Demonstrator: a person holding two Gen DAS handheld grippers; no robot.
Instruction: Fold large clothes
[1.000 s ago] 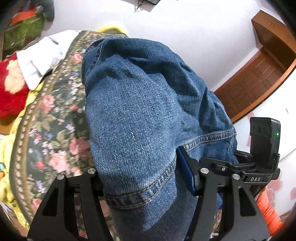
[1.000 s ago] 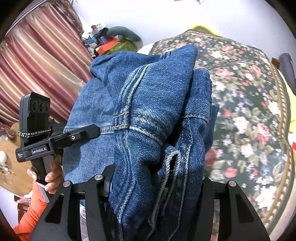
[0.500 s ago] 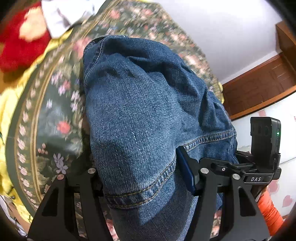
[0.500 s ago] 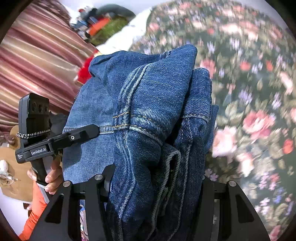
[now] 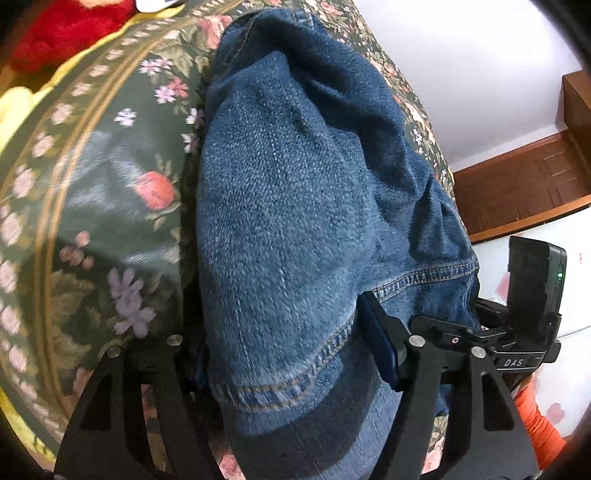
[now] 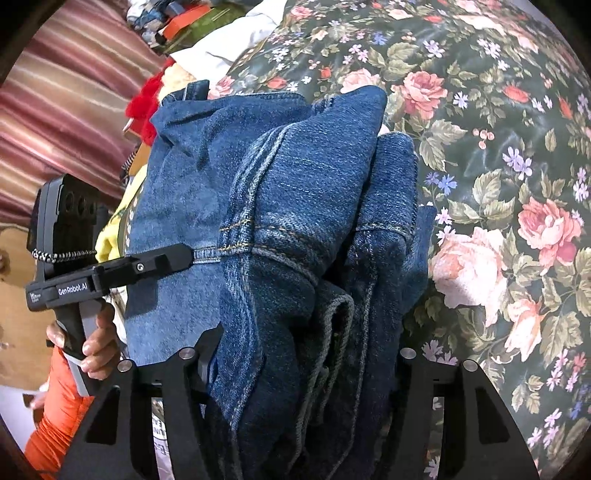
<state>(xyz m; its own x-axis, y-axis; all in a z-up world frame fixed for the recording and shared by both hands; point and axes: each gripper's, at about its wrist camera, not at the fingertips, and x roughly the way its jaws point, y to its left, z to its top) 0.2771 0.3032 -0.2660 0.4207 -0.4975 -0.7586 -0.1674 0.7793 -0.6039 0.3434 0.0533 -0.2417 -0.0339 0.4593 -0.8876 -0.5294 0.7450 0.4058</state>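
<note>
A pair of blue denim jeans (image 5: 288, 206) is folded into a thick bundle and hangs between both grippers over the floral bedspread (image 5: 110, 184). My left gripper (image 5: 291, 354) is shut on the hemmed edge of the jeans. My right gripper (image 6: 303, 354) is shut on the stacked folds of the jeans (image 6: 288, 229) near a seam. The far end of the bundle lies on or just above the bedspread (image 6: 498, 184). The left gripper also shows in the right wrist view (image 6: 162, 260), clamped on the jeans' edge. The right gripper's body shows in the left wrist view (image 5: 532, 295).
A red plush item (image 5: 62, 29) and a white cloth (image 6: 229, 40) lie at the head of the bed. Striped curtains (image 6: 66, 103) hang at the left. A wooden door (image 5: 524, 184) stands behind. The person's orange sleeve (image 6: 55, 398) is beside the left handle.
Both grippers have tipped forward and down with the jeans, bringing the bundle closer to the bedspread. The wall has left the right view; the grips are unchanged.
</note>
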